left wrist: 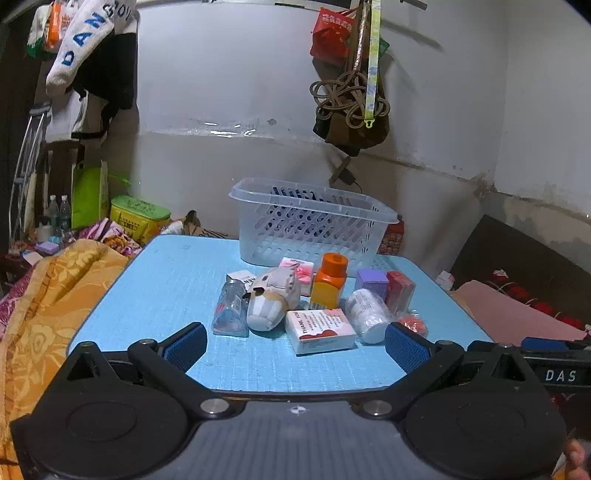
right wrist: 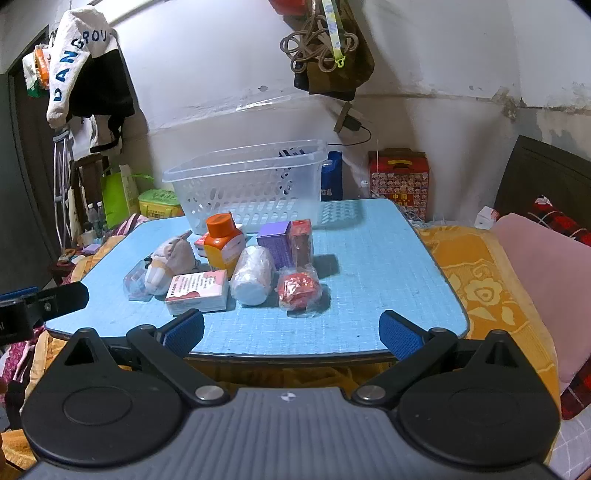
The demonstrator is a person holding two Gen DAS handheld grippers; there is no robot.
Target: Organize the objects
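Jaws standing wide apart on left gripper [left wrist: 295, 345] and right gripper [right wrist: 291, 332], both holding nothing. Items, including orange bottle [left wrist: 328, 280], are sitting clustered on blue table [right wrist: 388, 258], just before basket [left wrist: 314, 221].

A pale grey plastered wall [left wrist: 229, 74] stands behind the light blue desk with rounded corners [left wrist: 166, 288]; its paint is cracked and stained along a horizontal line on the right side. A black-and-white garment with blue letters [left wrist: 92, 44] hangs at the upper left. A brown bag with coiled cords [left wrist: 351, 110] hangs from the wall higher up, near a red bag [left wrist: 330, 35]. An orange floral blanket [left wrist: 51, 295] lies left of the desk. Further left are a green paper bag [left wrist: 88, 195] and a yellow-green box [left wrist: 138, 218]. In the right wrist view, a red printed carton [right wrist: 399, 181] stands against the wall and a pink pillow [right wrist: 543, 280] lies at the right.
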